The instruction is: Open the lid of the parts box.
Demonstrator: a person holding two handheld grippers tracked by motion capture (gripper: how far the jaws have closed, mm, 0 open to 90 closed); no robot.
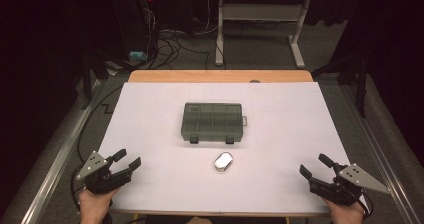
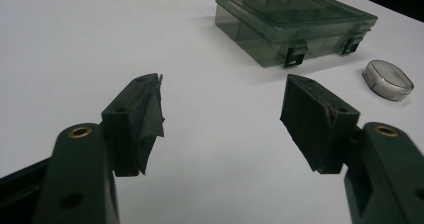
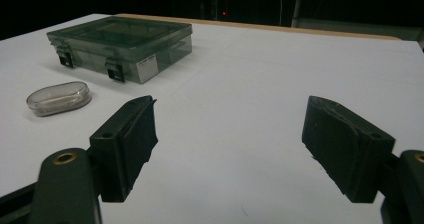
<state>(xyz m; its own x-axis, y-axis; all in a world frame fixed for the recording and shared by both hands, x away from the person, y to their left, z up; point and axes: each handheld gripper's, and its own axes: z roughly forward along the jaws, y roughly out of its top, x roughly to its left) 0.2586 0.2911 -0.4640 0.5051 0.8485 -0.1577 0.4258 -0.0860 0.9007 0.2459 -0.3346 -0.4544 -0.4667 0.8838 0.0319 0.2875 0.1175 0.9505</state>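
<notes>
Right now both grippers — left gripper [image 1: 127,161] and right gripper [image 1: 312,166], bottom corners — have jaws apart, holding nothing. Pinched badly, the little oval case [image 1: 223,161] could slip toward the closed box [image 1: 213,122].

Left hand-held gripper [image 1: 126,162]: held in the person's left hand [image 1: 94,204] at the near left corner of the bench, jaws wide apart with nothing between them, pointing toward the bench's middle. Right hand-held gripper [image 1: 314,166]: held in the right hand [image 1: 345,210] at the near right corner, jaws likewise spread and empty, angled inward.
</notes>
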